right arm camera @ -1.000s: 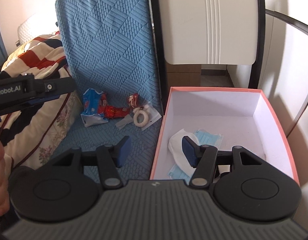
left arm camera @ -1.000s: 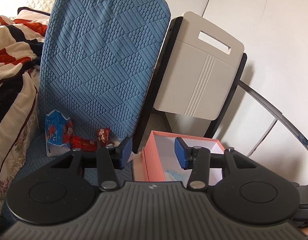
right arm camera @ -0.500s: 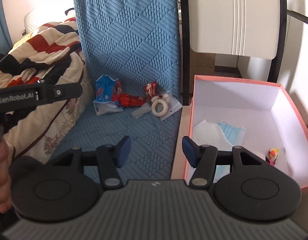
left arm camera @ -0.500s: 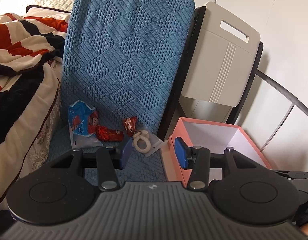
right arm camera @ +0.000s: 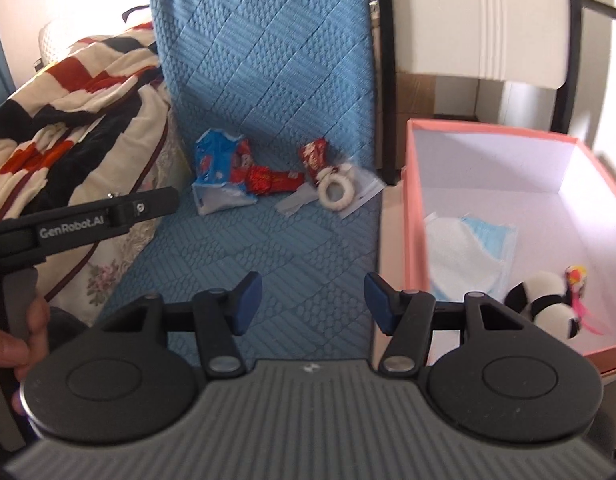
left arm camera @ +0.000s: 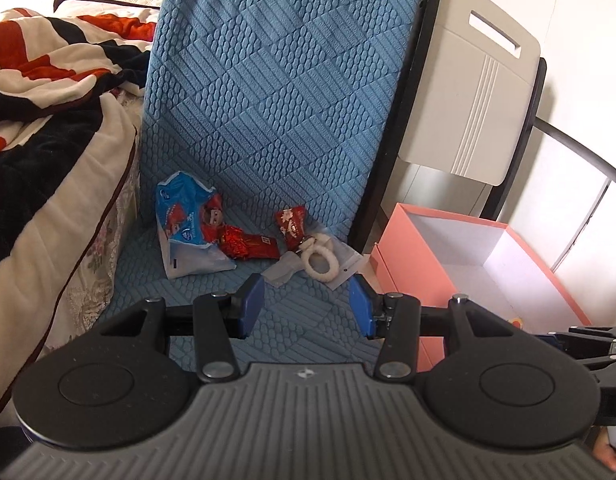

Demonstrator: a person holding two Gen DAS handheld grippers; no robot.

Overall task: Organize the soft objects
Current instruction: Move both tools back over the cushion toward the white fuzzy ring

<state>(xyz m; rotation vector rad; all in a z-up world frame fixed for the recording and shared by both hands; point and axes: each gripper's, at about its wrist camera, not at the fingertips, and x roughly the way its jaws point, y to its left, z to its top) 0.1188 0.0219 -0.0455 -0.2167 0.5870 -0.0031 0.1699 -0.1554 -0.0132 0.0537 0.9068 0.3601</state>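
The left gripper (left arm camera: 307,305) hangs with jaws wide and empty above the blue quilted seat (left arm camera: 212,304). The white fluffy ring (left arm camera: 318,255) lies on a clear bag just ahead of the jaws, near the seat's right edge, beside red wrappers (left arm camera: 250,243) and a blue packet (left arm camera: 188,224). The right gripper (right arm camera: 313,300), jaws also wide and empty, hovers over bare seat near that same edge. The pink box (right arm camera: 412,208) adjoins; masks (right arm camera: 468,248) and what looks like a black-and-white plush (right arm camera: 548,300) lie inside.
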